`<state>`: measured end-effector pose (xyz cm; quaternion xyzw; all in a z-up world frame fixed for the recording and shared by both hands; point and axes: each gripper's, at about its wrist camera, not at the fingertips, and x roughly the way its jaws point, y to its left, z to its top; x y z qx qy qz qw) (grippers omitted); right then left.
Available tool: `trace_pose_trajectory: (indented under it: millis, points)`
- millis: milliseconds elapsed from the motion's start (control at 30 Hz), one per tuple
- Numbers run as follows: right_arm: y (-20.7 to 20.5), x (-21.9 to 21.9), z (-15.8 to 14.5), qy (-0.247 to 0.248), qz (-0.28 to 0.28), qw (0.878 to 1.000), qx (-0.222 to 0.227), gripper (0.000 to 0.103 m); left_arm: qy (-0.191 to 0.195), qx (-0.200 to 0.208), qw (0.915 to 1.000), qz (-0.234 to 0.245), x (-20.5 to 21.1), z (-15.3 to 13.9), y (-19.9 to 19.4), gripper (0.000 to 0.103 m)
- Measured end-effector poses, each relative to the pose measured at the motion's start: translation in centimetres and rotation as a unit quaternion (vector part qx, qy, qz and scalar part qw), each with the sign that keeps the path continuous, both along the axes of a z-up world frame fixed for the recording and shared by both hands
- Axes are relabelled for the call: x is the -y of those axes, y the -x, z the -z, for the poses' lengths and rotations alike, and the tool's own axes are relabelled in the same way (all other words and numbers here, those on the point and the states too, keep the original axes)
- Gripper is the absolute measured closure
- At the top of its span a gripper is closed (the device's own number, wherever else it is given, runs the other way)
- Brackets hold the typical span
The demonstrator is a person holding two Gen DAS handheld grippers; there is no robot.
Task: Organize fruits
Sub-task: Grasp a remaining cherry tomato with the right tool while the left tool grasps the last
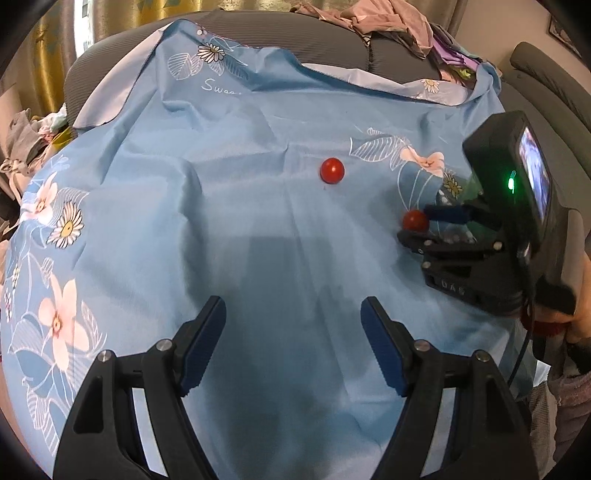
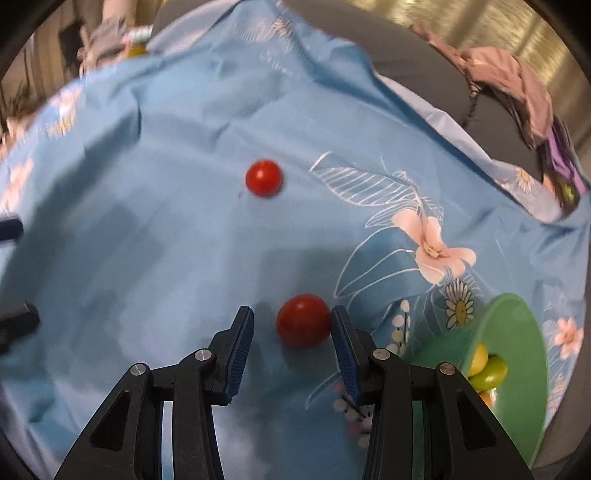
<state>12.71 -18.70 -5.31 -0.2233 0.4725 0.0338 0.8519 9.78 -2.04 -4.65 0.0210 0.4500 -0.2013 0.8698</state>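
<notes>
Between the pads of my right gripper (image 2: 292,334) sits a red cherry tomato (image 2: 303,320), resting on the blue flowered cloth (image 2: 155,229). The jaws stand apart around it: the right-hand pad looks to touch or nearly touch the fruit, while a clear gap shows on the other side, so I do not call it gripped. From the left wrist view I see the same right gripper (image 1: 415,230) low over the cloth at the far right, with that tomato (image 1: 414,220) at its fingertips. A second red tomato (image 2: 264,177) lies alone farther out on the cloth, well apart from the first; in the left view it (image 1: 332,170) sits near the middle of the fabric. My left gripper (image 1: 293,347) hangs above bare cloth (image 1: 240,221) with its jaws spread wide and nothing between them. Just beside my right gripper, on its right, I see a green bowl (image 2: 524,332) standing on the cloth, with a yellow fruit (image 2: 480,359) and a green fruit (image 2: 489,374) touching each other inside it, plus an orange bit below them that I cannot make out. Grey sofa cushions (image 1: 332,48) with crumpled pink clothing (image 1: 373,18) lie beyond the cloth.
</notes>
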Motion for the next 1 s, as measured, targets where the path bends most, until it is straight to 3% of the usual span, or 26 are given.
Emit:
trace_pose_trajectory:
  millis: [100,400,567,700,867,933,1000]
  points:
    - [-0.2,0.5,-0.4,-0.012,-0.006,1.0,0.004,0.071,0.003,0.002,1.0,0.0,0.7,-0.3,-1.2,0.028]
    - [-1.1,2.1,-2.1,-0.109,0.016,0.992,0.055,0.072,0.025,0.013,0.9996,0.005,5.1,-0.4,-6.5,0.029]
    - [-1.4,2.1,-2.3,-0.106,0.015,0.991,0.077,0.072,0.027,0.006,0.9996,0.011,7.5,0.6,-9.6,0.034]
    - [-1.3,1.6,-2.1,-0.078,0.004,0.993,0.083,0.072,0.009,-0.001,0.9999,0.006,9.2,1.7,-11.4,0.047]
    - [-1.0,1.9,-2.3,-0.086,0.002,0.992,0.09,0.072,-0.016,-0.004,0.9998,-0.007,10.4,3.1,-12.9,0.061]
    - [-0.9,2.0,-2.4,-0.091,0.0,0.992,0.091,0.072,-0.031,0.009,0.9994,-0.011,10.8,3.2,-13.0,0.074]
    - [-0.9,1.9,-2.4,-0.093,-0.001,0.991,0.092,0.072,-0.03,0.008,0.9994,-0.012,10.7,3.1,-13.2,0.077]
